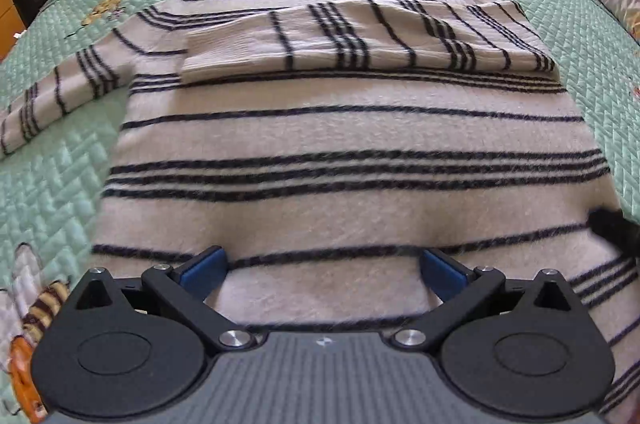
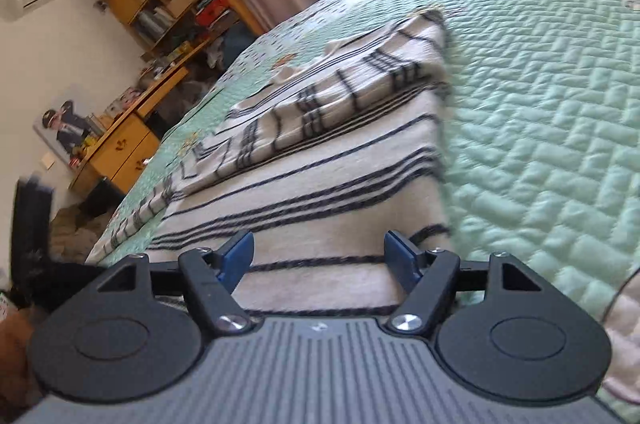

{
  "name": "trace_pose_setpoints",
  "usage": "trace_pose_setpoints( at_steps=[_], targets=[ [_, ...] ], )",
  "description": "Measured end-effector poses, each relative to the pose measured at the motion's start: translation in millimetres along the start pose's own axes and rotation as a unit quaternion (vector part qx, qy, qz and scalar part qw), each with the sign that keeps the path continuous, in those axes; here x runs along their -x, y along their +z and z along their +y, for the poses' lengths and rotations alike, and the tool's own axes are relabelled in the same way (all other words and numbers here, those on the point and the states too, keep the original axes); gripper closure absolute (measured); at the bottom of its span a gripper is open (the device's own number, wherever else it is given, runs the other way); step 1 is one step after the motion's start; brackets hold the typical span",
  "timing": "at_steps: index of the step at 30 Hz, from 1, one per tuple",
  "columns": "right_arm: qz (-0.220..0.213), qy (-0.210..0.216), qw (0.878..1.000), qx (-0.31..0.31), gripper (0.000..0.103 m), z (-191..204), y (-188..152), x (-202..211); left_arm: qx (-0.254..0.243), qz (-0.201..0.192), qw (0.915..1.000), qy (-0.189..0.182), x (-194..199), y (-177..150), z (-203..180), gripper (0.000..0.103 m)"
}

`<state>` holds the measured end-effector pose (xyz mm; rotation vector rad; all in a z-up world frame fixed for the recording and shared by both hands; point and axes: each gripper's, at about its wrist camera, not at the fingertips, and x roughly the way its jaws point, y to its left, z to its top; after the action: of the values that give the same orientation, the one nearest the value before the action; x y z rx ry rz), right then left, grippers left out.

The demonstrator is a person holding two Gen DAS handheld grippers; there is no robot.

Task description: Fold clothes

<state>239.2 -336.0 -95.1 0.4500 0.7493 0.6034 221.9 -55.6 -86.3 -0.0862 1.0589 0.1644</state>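
Sweater (image 1: 340, 152) flat on quilt (image 1: 60, 152), 1 sleeve (image 1: 360, 40) folded across chest. Left gripper (image 1: 324, 266) and right gripper (image 2: 318, 258) both wide open, empty, over hem, likely to lift it.

Striped sweater (image 1: 340, 144) flat on green quilt (image 1: 52, 164), one sleeve folded across, left gripper (image 1: 324, 264) spread above hem

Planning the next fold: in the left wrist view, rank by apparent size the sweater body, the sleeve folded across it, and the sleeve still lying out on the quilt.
1. Sweater body, largest by far.
2. Folded-over sleeve.
3. Outstretched sleeve: looks smaller, but fisheye edge distortion makes that unsure.
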Motion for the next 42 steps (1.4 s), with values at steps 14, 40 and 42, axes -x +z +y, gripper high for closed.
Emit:
trace_pose_setpoints(
  at_steps=[14, 40, 42],
  targets=[
    [-0.026, 0.076, 0.997, 0.011, 0.029, 18.8, -4.7, 6.9, 0.006, -0.054, 0.998, 0.033, 22.7, 20.8, 8.3, 0.001],
    [0.011, 0.105, 0.992, 0.066, 0.023, 57.2, -24.3, -5.5, -0.002, 0.004, 0.9997, 0.026, 32.5, -32.8, 21.6, 0.001],
    [0.02, 0.104, 0.992, 0.074, 0.023, 60.0, -26.8, -9.3, 0.008, 0.009, 0.9996, 0.026, 19.3, -37.4, 21.9, 0.0]
  ],
)
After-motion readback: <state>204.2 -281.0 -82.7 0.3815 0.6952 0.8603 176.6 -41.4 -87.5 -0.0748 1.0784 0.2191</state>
